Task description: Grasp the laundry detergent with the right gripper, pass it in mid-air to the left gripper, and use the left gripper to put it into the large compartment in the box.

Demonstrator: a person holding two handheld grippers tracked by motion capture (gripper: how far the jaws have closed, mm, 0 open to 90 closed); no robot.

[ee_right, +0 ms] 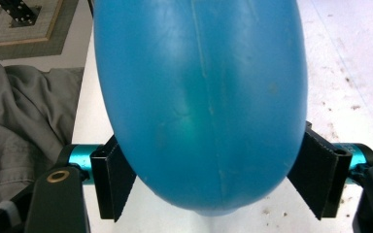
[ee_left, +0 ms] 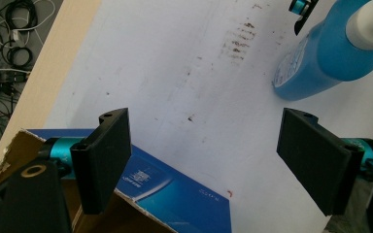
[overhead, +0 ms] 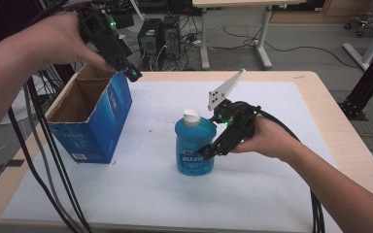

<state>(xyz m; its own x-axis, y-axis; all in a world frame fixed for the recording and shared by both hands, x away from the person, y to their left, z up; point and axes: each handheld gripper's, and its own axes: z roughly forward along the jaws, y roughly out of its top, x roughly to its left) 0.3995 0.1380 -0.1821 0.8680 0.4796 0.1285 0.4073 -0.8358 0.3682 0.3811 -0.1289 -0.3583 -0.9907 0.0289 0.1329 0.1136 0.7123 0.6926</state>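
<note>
The right gripper (overhead: pixel 208 151) is clamping the blue bottle (overhead: pixel 194 148) standing on the table (overhead: pixel 320 107), while the left gripper (ee_left: pixel 204 160) is hovering wide open over the box (overhead: pixel 94 119).

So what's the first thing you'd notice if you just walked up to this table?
The bright blue bottle with a white cap, standing in the middle of the white table cover, with the right claw closed around its sides. Next comes the open blue cardboard box at the table's left, with the left claw held open above its far corner.
</note>
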